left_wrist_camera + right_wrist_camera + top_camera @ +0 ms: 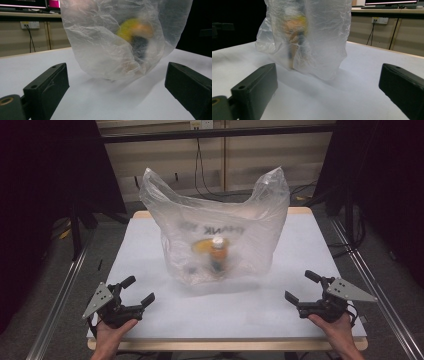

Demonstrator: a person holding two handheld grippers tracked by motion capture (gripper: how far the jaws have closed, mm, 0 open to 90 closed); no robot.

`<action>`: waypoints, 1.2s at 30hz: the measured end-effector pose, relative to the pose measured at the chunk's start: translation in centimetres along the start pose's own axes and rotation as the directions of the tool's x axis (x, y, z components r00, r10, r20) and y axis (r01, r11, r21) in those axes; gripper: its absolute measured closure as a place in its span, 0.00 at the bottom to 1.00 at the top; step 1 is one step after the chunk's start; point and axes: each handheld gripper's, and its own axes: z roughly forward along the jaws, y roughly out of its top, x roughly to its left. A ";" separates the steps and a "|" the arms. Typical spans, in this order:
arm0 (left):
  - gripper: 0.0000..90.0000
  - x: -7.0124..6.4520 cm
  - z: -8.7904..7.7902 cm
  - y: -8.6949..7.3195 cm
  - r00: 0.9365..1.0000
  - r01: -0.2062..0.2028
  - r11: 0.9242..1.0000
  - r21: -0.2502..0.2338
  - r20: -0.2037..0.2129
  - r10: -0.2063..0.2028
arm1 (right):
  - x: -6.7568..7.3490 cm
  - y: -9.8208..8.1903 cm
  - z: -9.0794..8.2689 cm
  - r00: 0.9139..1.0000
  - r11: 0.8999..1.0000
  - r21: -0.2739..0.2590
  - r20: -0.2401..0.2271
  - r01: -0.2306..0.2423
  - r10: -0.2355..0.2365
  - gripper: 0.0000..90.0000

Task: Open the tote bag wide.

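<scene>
A clear plastic bag (pixel 220 227) stands upright in the middle of the white table (pixel 300 250), its two handles raised. Inside it I make out a bottle with a white cap and orange body (pixel 217 252) in front of something yellow. My left gripper (pixel 138 291) rests near the front left of the table, open and empty, pointing at the bag (pixel 112 42). At the front right my right gripper (pixel 300 286) is also open and empty, with the bag (pixel 307 37) ahead of its jaws. Both stand apart from the bag.
Metal rails (pixel 65 285) run along both sides of the table. Cables (pixel 200 165) hang down the wall behind it. A wall socket (pixel 30 24) and monitors sit on a counter in the background.
</scene>
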 end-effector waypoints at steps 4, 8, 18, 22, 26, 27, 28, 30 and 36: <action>0.14 -0.3 0.3 -0.1 0.999 -0.013 1.000 0.012 0.034 0.012 | -0.1 0.1 0.2 1.000 1.000 0.005 0.001 -0.004 0.004 0.08; 0.22 -0.4 0.4 -0.1 0.997 -0.022 0.999 0.032 0.074 0.020 | 0.0 0.2 0.5 0.999 0.999 0.047 -0.029 0.016 -0.015 0.16; 0.52 -1.1 0.9 0.5 0.985 -0.017 0.998 0.065 0.172 0.005 | 0.3 0.7 1.0 0.994 0.999 0.034 -0.111 0.000 0.004 0.62; 0.73 -1.7 1.2 1.0 0.980 -0.032 0.996 0.088 0.198 0.014 | 0.4 1.2 1.5 0.991 0.999 0.035 -0.133 -0.011 0.016 0.82; 0.84 -2.1 1.6 1.7 0.974 -0.039 0.995 0.095 0.227 0.016 | 0.6 1.8 2.1 0.983 0.999 0.040 -0.184 -0.010 0.017 0.93; 0.85 -2.1 1.7 1.8 0.971 -0.030 0.994 0.102 0.237 0.005 | 0.6 2.0 2.2 0.981 0.999 0.041 -0.191 -0.007 0.015 0.93; 0.85 -2.2 1.8 1.9 0.970 -0.023 0.995 0.101 0.243 -0.003 | 0.6 2.0 2.2 0.981 0.999 0.041 -0.191 -0.007 0.015 0.93; 0.90 -2.2 2.0 2.2 0.964 -0.019 0.992 0.124 0.266 -0.015 | 0.7 2.5 2.8 0.979 0.998 0.066 -0.201 0.008 0.006 0.98; 1.00 -1.8 1.9 3.3 0.953 -0.009 0.989 0.148 0.302 -0.036 | 1.2 3.9 3.7 0.970 0.997 0.071 -0.241 -0.010 0.027 1.00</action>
